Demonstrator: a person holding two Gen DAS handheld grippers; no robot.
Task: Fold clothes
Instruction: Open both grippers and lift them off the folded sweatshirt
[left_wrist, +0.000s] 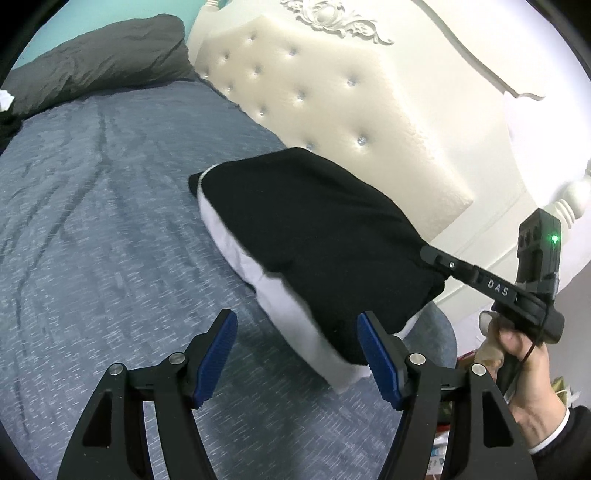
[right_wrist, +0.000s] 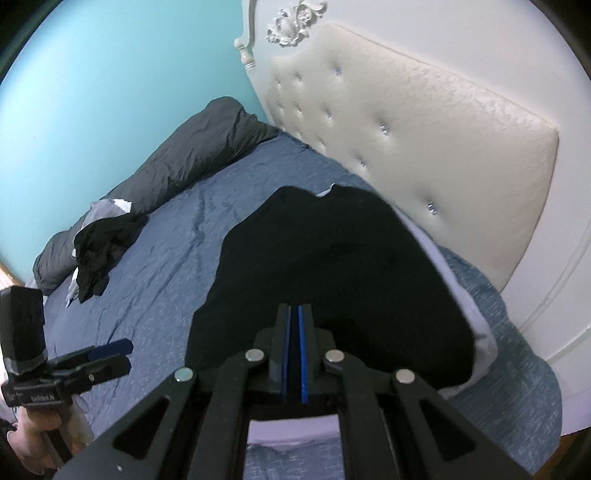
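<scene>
The bed (left_wrist: 110, 206), spread with a mottled blue-grey cover, carries everything, and its cream tufted headboard (left_wrist: 332, 110) with small shiny buttons and a carved white crest rises along one edge, while a turquoise wall (right_wrist: 110, 92) runs along the adjoining edge. A dark grey rumpled duvet (right_wrist: 177, 158) lies bunched along the wall-side edge of the bed. Near the headboard edge, a folded black garment (right_wrist: 332, 251) with a white layer under it is pinched at one end and lifted there, its far part sagging toward the cover; it looks soft and thick, matte black on top, with the white layer showing as a pale band along its lower side and at the near corner, and the moving edge is blurred. A small heap of black and white clothes (right_wrist: 96, 243) lies crumpled by the duvet, well apart from the folded garment. The right gripper (right_wrist: 294, 314) has its blue pads pressed together on the black garment's near edge, with a thin dark strip of cloth between them. The left gripper (left_wrist: 295, 343) hangs above the cover just beside the garment, its blue-padded fingers (left_wrist: 218, 350) standing wide apart with nothing between them. A hand (left_wrist: 524, 376) in a dark sleeve with a white cuff grasps the right gripper's handle.
</scene>
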